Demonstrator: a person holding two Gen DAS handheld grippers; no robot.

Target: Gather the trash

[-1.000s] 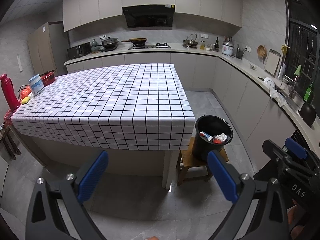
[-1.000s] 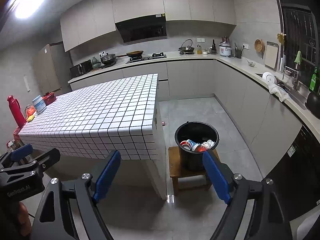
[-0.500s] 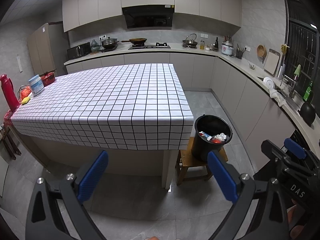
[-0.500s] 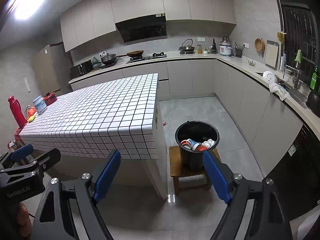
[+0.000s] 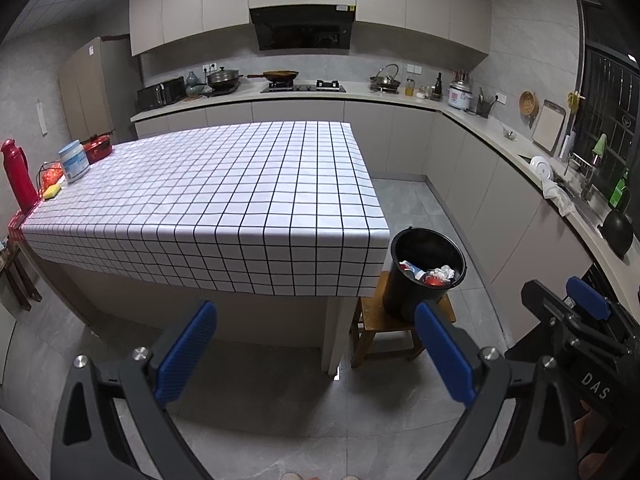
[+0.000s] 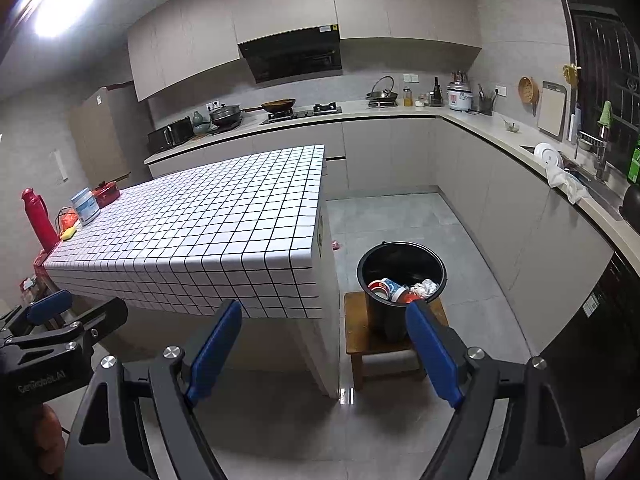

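A black trash bucket [image 5: 416, 292] stands on a small wooden stool [image 5: 380, 326] at the right end of the checkered table [image 5: 224, 200]. It holds crumpled paper, cups and red wrappers [image 6: 400, 290]. The bucket [image 6: 384, 320] and stool [image 6: 356, 336] also show in the right wrist view. My left gripper [image 5: 316, 350] is open and empty, well back from the table. My right gripper [image 6: 324, 354] is open and empty, also held back. Each gripper shows at the edge of the other's view.
A red thermos [image 5: 18, 178], a white-and-blue tub [image 5: 74, 160], a red pot [image 5: 98, 148] and a yellow sponge [image 5: 52, 192] sit at the table's left end. Kitchen counters [image 5: 520, 152] run along the back and right. A small pink scrap [image 6: 335, 245] lies on the floor.
Both views have drifted very slightly; the grippers stay open and empty and the bucket has not moved.
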